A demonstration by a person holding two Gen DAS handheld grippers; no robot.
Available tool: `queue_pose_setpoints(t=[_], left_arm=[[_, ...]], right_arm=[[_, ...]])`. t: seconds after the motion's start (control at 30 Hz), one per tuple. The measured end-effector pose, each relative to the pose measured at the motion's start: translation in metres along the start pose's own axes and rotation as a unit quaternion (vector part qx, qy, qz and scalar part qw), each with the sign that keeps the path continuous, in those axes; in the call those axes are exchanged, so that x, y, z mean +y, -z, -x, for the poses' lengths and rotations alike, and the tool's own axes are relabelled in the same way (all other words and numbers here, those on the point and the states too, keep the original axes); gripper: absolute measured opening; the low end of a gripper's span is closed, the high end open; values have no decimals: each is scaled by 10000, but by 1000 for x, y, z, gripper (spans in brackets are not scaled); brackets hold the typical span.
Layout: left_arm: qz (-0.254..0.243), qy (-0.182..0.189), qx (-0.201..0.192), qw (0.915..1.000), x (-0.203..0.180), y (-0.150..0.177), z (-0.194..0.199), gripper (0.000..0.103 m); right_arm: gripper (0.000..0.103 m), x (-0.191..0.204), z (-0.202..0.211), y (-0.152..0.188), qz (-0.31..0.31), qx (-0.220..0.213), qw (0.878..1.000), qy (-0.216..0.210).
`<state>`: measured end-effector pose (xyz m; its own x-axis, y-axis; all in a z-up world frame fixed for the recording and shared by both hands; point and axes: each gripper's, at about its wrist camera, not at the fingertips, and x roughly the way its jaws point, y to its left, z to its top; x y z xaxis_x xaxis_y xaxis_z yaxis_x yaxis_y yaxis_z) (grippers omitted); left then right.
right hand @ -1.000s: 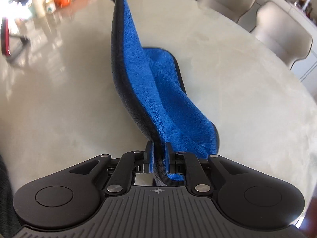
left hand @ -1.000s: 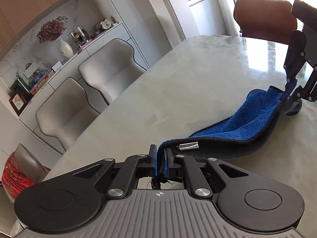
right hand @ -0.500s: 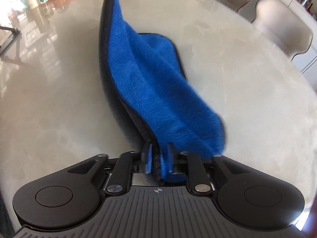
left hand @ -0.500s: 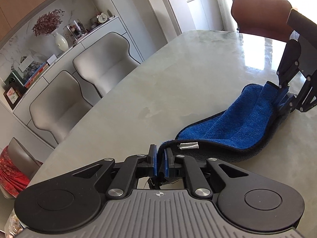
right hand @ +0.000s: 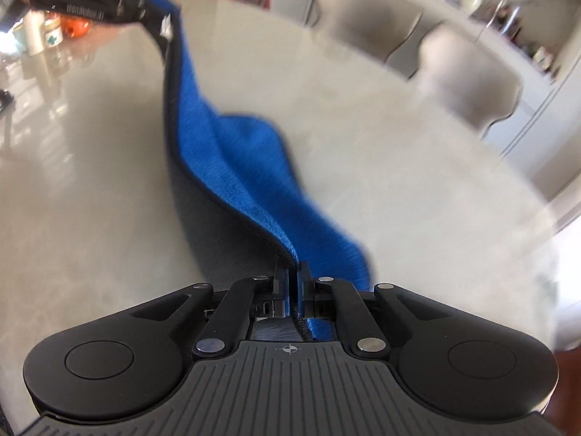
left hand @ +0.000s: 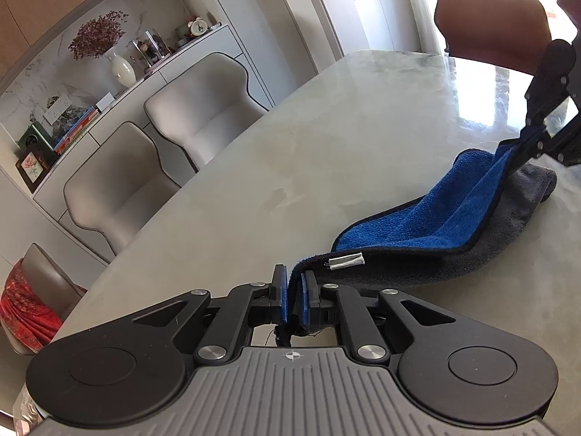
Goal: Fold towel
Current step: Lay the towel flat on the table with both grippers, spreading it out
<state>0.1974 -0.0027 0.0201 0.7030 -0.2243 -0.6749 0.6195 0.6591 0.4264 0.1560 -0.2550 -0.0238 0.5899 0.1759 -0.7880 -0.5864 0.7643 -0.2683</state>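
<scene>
The left gripper (left hand: 293, 292) and right gripper (right hand: 292, 283) each pinch a corner of the blue towel (left hand: 435, 225), which sags between their fingers onto the marble table (left hand: 326, 138).

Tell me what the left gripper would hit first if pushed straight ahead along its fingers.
The left gripper, shut on a corner of the towel, points across the marble table. Straight ahead looks free of objects; probably it meets the bare tabletop first, though depth is unclear. The towel trails off to its right.
</scene>
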Motion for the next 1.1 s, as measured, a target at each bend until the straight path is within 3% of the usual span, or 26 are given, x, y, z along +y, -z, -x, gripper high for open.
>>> queue_pose_setpoints(t=[0.3,0.47,0.63,0.8,0.93,1.1], left_arm=[[-6,-320,-240,9992,22,-26,8,8],[-260,-802,-499,9952,44,-62,14,8],[-429,-1215,-827,9882,60,-93,41,7],[-648,-1182,-852,9872,41,-88,61,6],[-850,-777,-508,9920,-4,-51,62,5],[-802,-108,89,9967,-63,10,56,5]], right_arm=[[4,-65,52,-57,267,-792,9910,1044],[4,-89,64,-102,682,-1145,9786,1568],[4,-101,83,-122,837,-1407,9698,1806],[4,-82,89,-100,1036,-1331,9723,1619],[4,-47,83,-57,963,-962,9838,1163],[4,-2,56,4,673,-206,9964,482]])
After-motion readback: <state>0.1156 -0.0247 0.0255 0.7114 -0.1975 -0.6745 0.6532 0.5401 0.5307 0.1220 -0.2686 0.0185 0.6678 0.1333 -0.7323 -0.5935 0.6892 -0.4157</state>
